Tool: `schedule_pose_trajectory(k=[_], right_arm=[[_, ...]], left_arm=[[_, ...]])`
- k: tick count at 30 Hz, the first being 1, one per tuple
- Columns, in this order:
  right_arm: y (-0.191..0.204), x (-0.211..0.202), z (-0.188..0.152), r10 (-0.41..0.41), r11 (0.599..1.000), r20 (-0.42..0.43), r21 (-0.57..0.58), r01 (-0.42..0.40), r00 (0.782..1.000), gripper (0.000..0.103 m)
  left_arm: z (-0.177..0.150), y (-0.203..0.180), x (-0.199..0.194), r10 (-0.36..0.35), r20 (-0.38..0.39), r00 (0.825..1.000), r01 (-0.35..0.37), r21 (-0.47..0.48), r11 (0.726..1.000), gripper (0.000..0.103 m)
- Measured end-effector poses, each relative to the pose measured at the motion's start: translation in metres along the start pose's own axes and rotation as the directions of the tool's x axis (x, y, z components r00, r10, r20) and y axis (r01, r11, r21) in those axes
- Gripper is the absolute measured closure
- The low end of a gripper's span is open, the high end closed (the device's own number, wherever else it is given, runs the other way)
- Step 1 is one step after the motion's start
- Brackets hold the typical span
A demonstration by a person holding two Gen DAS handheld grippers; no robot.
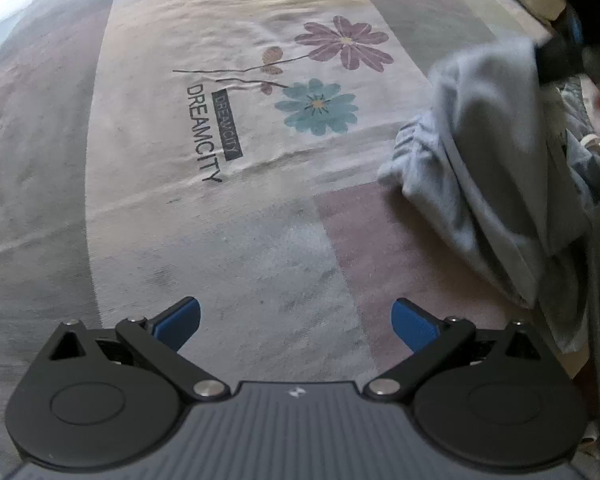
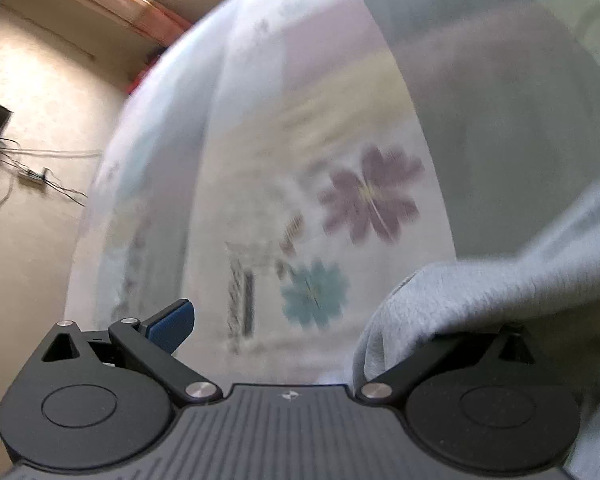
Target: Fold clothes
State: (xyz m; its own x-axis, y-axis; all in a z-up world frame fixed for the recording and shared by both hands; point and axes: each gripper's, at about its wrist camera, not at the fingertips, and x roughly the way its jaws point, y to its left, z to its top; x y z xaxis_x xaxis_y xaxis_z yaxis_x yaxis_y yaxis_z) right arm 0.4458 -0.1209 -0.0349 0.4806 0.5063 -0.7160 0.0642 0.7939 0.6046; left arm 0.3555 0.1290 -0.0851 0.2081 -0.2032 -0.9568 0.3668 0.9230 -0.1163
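Left wrist view. The left claw [image 1: 296,322] stands spread wide, nothing between its blue pads, hovering over the bed sheet [image 1: 236,240]. The sheet is printed with two flowers and the word DREAMCITY. The grey garment [image 1: 496,176] lies bunched toward the right edge of the bed, one part lifted up toward the upper right corner of this view. There a dark, blurred shape, most likely the other tool and the hand holding it, meets the cloth. A gathered, elastic-looking hem shows at the garment's near left end.

Right wrist view. The picture is blurred. The right claw [image 2: 300,326] appears spread: its left finger [image 2: 172,326] is bare and well out to the side, while the grey garment [image 2: 480,300] drapes over the right finger and hides it. Whether any cloth is pinched cannot be told; it looks hooked rather than clamped. Floor, cables and a power strip [image 2: 32,176] show beyond the bed's left edge.

Judgement. The garment looks like soft, light jersey: limp, no stiffness, prone to sag and slip off a single finger. Hold is best taken at the gathered hem or a seam corner, one claw at each end, so it can be spread flat on the bed.
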Motion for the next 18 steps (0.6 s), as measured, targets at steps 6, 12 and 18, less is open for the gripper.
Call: schedule_pose_trajectory(k=[6,12,18], right_arm=[[0.009,-0.011,0.045,0.032,0.998,0.085,-0.054,-0.027,0.996,0.000],[-0.001,-0.010,0.068,0.020,0.996,0.150,-0.088,-0.007,0.988,0.000],[-0.025,-0.003,0.041,-0.055,0.996,0.029,-0.067,0.057,0.998,0.000]], left_arm=[[0.009,0.007,0.004,-0.004,0.025,1.000,0.004,-0.001,1.000,0.002],[0.025,0.008,0.017,0.015,0.053,0.998,-0.016,0.013,1.000,0.002],[0.038,0.004,0.036,0.047,0.048,0.998,-0.049,0.044,0.998,0.002]])
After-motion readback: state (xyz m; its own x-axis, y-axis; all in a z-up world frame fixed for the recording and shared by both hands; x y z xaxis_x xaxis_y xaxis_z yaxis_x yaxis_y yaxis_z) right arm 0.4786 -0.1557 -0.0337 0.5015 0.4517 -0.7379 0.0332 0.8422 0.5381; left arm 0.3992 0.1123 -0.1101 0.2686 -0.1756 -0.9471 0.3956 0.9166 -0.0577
